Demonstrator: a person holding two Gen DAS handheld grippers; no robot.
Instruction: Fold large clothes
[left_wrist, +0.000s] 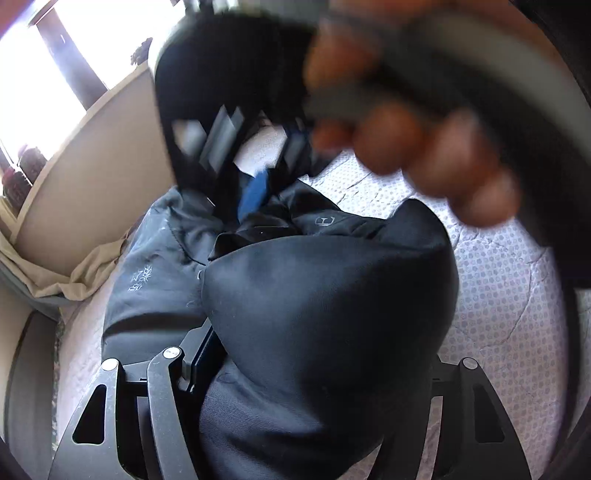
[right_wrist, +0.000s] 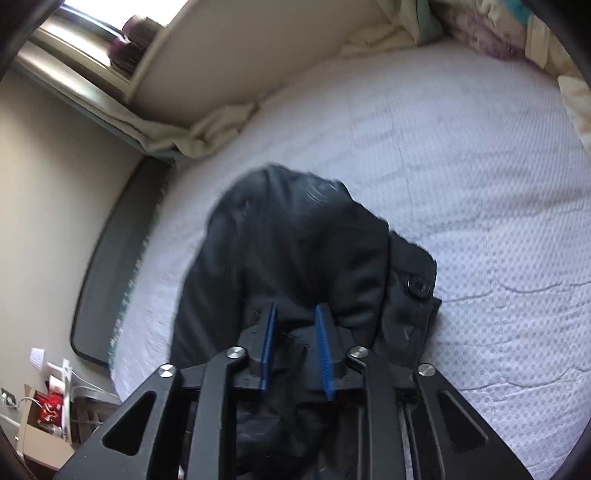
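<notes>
Dark jacket (right_wrist: 295, 251) lies heaped on the bed (right_wrist: 461, 166), part of it lifted off the quilted cover. Right gripper (right_wrist: 295, 347): blue-padded fingers (right_wrist: 267, 350) stand a little apart with a bunch of black cloth between them; it looks pinched, fold hanging down toward the camera. Left gripper (left_wrist: 295, 369): jacket cloth drapes over the whole front, fingers hidden, so I cannot tell if they are spread or closed, though the cloth seems to hang from them. In the left view the right hand (left_wrist: 406, 147) and its tool sit blurred above the heap. Button tab (right_wrist: 417, 286) shows on the near right edge; small white logo (left_wrist: 139, 278) on a grey panel. Judgement on handling: soft, limp, somewhat bulky, moderately heavy for cloth; smooth shell likely slippery, so a thin pinch may creep. Better hold would be at seams, hem or shoulder edges, where layers are thicker, one gripper at each corner so the body hangs flat before laying down. Risk: grabbing several layers at once and folding the bunch in.
</notes>
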